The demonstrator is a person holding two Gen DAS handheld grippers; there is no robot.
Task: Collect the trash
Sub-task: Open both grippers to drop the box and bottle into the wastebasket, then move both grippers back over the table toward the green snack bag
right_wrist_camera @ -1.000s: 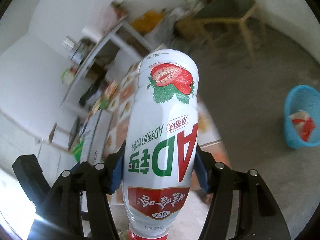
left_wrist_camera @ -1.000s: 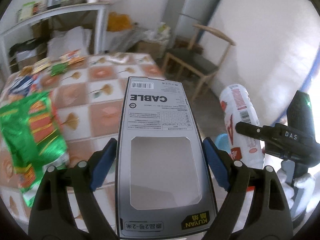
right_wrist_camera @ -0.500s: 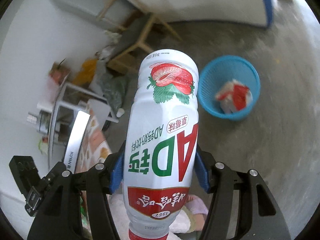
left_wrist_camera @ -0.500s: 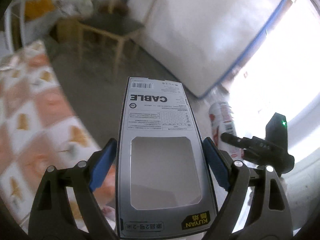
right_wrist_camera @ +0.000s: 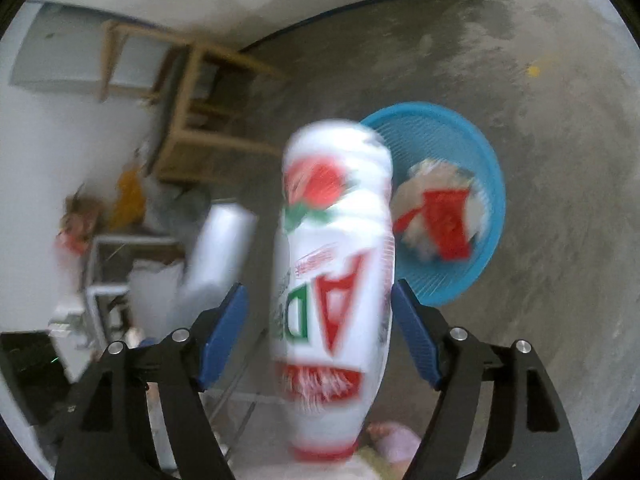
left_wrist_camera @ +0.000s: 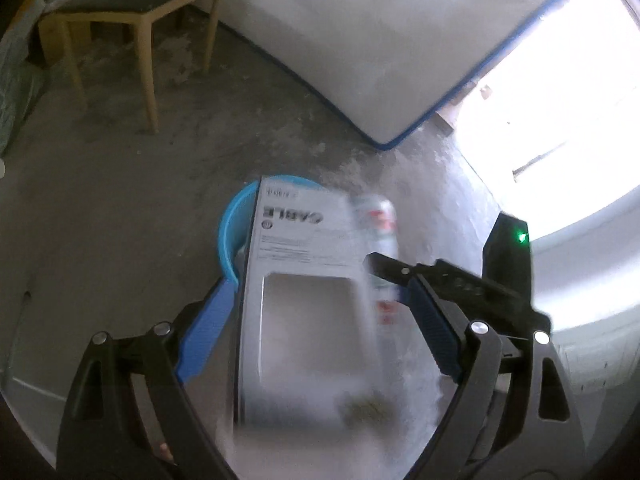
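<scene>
My left gripper (left_wrist_camera: 320, 284) points down over the blue basket (left_wrist_camera: 232, 232). The grey CABLE box (left_wrist_camera: 304, 240) lies between its jaws, blurred and tilted. A gap shows at its right edge, so the pads do not press it. In the right wrist view my right gripper (right_wrist_camera: 320, 290) hangs above the same basket (right_wrist_camera: 460, 280) and its jaws are opening. The white strawberry milk bottle (right_wrist_camera: 336, 272) between them is blurred, and its left side is clear of the pad. A red and white wrapper (right_wrist_camera: 440, 220) lies in the basket. The bottle (left_wrist_camera: 380, 236) and right gripper (left_wrist_camera: 444, 280) also show beside the box.
The basket stands on a bare concrete floor. A wooden chair (left_wrist_camera: 132, 4) stands beyond it. A white slab with a blue edge (left_wrist_camera: 380, 40) leans on the wall, and a bright doorway lies to the right. A metal rack (right_wrist_camera: 108, 280) shows at the left.
Both views swung from the table down to the floor over the basket. Both jaws spread a little. The box and the bottle, sharp and firmly held before, now smear and sit loose.
</scene>
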